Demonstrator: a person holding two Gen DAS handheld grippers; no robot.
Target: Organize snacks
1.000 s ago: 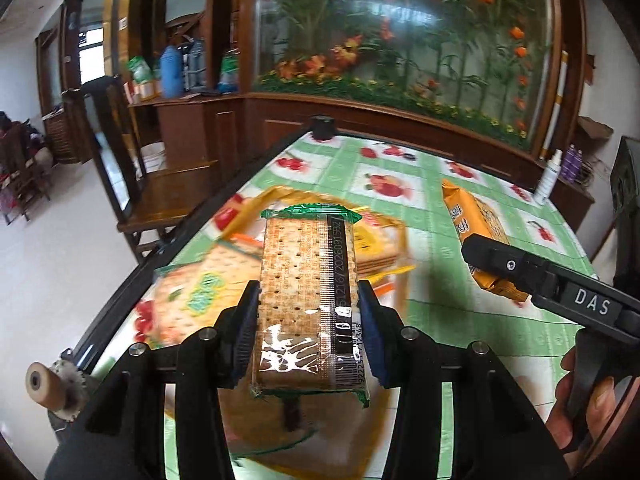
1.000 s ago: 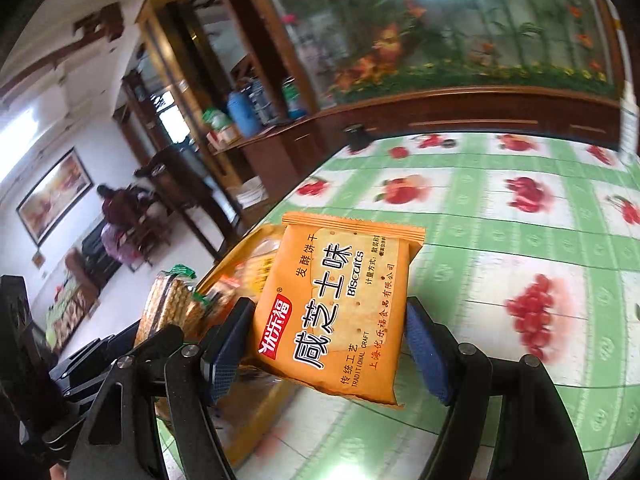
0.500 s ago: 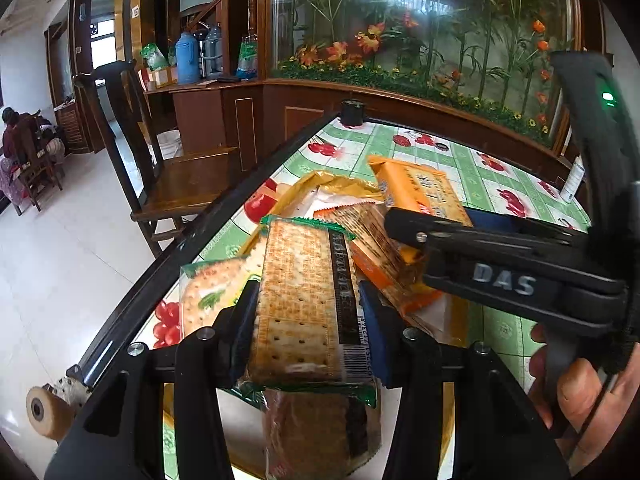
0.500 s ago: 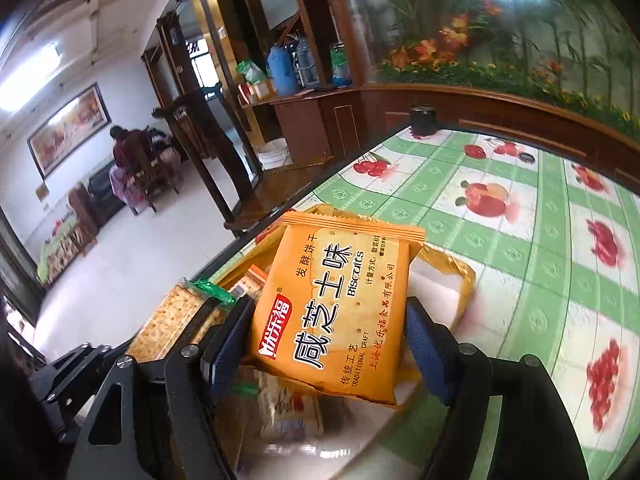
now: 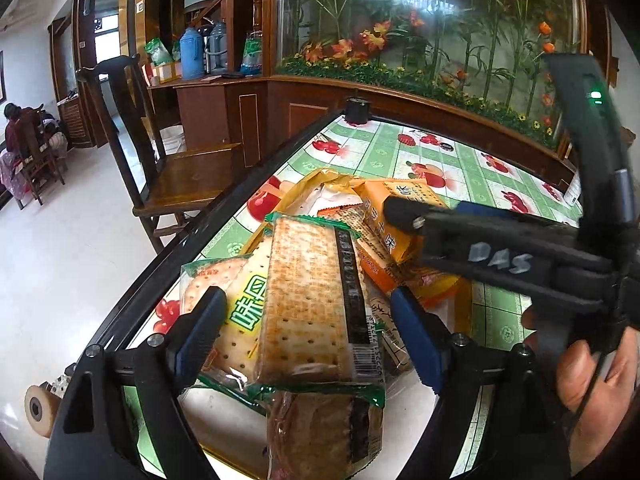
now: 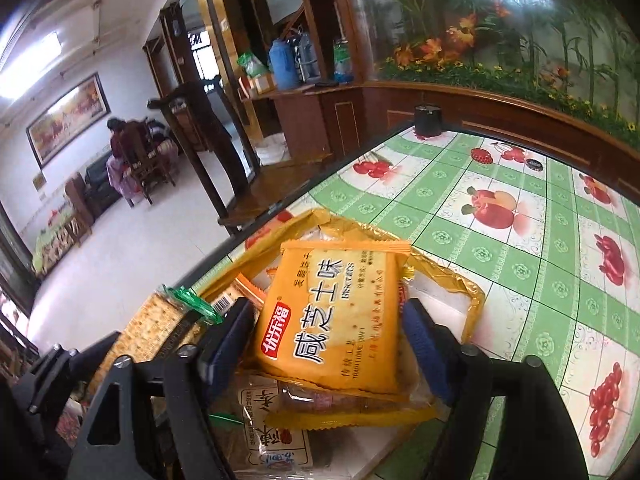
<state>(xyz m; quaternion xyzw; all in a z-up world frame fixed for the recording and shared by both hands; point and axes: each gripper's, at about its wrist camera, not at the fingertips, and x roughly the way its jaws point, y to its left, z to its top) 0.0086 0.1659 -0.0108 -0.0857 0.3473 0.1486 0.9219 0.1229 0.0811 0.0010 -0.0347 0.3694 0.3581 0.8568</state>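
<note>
A yellow tray [image 5: 320, 178] near the table's left edge holds a pile of snack packs. A clear cracker pack with green ends [image 5: 312, 300] lies on top of the pile, between the fingers of my left gripper [image 5: 308, 320]. Its jaws are opening, and both blue pads stand off the pack's sides. An orange biscuit pack [image 6: 328, 320] rests on other packs in the tray [image 6: 472, 292], between the fingers of my right gripper [image 6: 326, 340]. Those jaws are opening too, with narrow gaps at both pads. In the left wrist view the right gripper's finger [image 5: 404, 216] reaches in beside that orange pack [image 5: 400, 200].
The table wears a green cloth with fruit prints [image 6: 500, 208] and has a dark edge rail [image 5: 168, 264]. A wooden chair [image 5: 180, 184] stands off its left side. A small black object [image 6: 428, 120] sits at the far corner. A hand [image 5: 592, 376] holds the right gripper's handle.
Both grippers carried their packs over the tray, the right one swinging in from the open table. Both jaws have widened, and the two packs now rest on the pile.
</note>
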